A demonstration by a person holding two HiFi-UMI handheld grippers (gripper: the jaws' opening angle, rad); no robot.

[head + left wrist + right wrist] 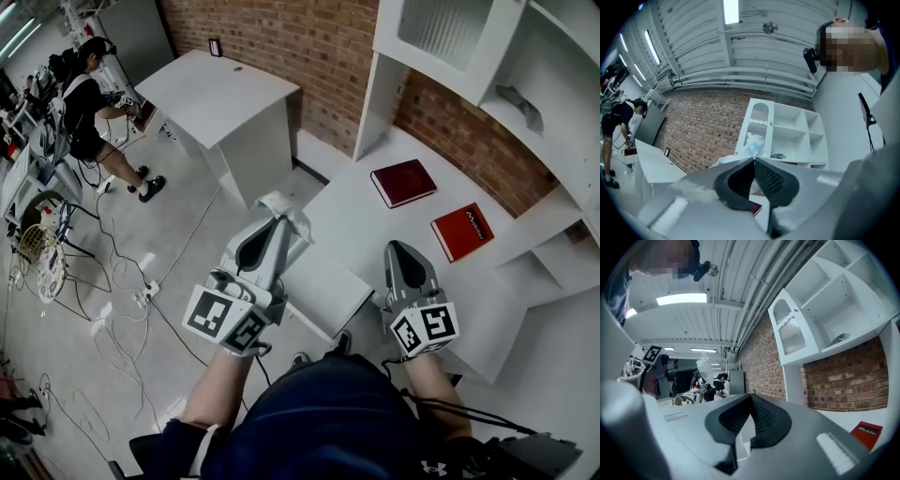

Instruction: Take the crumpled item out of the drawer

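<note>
So the left gripper (278, 221) has its fingers pinched tight on the crumpled item (281, 202). It looks like a thin, whitish, scrunched wrapper with some pale blue print on it, too small to read. It sticks up past the jaw tips in the left gripper view (753, 159), where you can see the wad (753, 146) in front of the shelf unit (787, 136). It's up in the air, clear of the drawer (328, 292), which is pulled out from the white desk (356, 216) below and between the two grippers.

The right gripper (403, 247) has its fingers closed together with nothing between them, which is easy to see in its own view (751, 396). It's hovering over the front edge of the desk.

There are two books lying flat and apart on the desk. One is a dark red book (403, 182) with a plain cover. The other is a brighter red book (462, 232) with white print, which in the right gripper view (866, 433) reads something like "Mobiler".

In the background a person (89, 103) is bent over beside a white table (225, 89).
</note>
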